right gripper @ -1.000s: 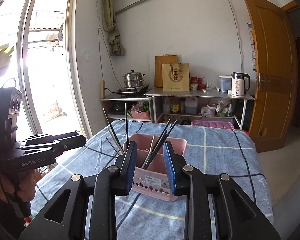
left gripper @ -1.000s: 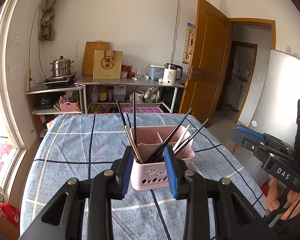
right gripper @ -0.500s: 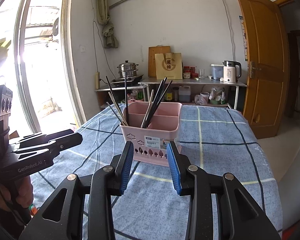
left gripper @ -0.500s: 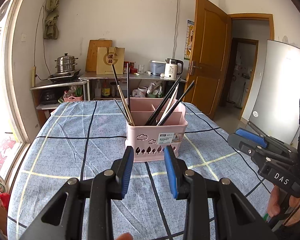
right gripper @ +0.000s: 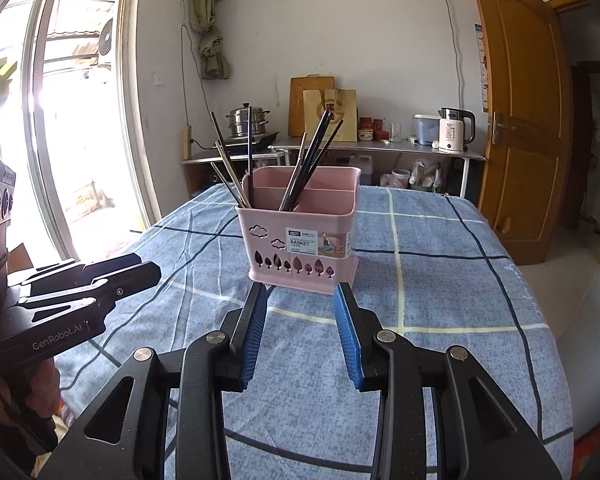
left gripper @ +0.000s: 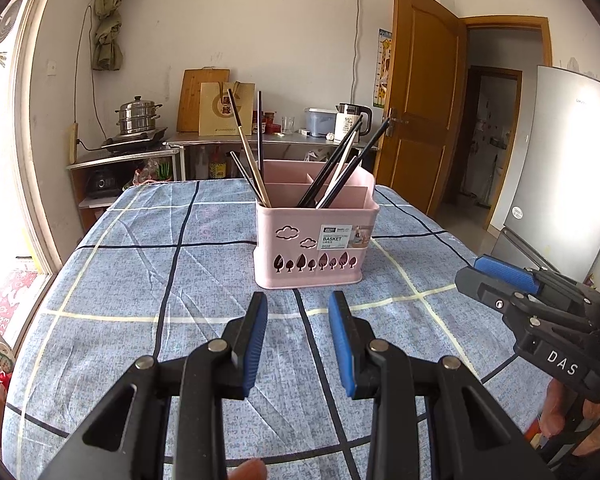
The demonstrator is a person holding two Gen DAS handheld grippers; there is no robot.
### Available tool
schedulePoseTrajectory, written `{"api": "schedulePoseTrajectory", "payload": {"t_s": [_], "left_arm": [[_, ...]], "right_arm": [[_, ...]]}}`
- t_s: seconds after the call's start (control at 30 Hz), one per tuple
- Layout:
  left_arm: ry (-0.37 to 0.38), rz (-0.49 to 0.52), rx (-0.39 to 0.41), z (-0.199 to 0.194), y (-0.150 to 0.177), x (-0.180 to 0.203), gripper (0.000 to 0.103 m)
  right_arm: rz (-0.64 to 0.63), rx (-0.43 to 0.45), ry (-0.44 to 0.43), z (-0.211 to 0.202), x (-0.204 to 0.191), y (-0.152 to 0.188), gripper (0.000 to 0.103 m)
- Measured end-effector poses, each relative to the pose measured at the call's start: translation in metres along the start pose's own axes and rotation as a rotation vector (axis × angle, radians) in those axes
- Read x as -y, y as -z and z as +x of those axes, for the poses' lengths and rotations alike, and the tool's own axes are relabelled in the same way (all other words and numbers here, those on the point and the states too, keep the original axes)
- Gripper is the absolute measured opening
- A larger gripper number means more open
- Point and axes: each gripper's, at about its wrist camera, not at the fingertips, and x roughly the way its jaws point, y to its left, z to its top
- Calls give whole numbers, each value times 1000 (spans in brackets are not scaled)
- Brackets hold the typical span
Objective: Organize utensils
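Chopsticks [left gripper: 342, 168] lean in pink basket [left gripper: 314, 248] beyond parted left tongs [left gripper: 298, 320]

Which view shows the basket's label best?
The left wrist view: the label on the basket faces the camera nearly square, and "BASKET" reads clearly. The right wrist view shows the label too, legible but wrapping round the corner at an angle.
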Motion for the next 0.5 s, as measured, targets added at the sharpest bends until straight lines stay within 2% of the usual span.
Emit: {"api": "schedulePoseTrajectory", "payload": {"t_s": [0.5], "left_arm": [[-2, 1, -5, 3, 2, 3, 33]], "right_arm": [[3, -5, -2, 4, 2, 0, 36]]}}
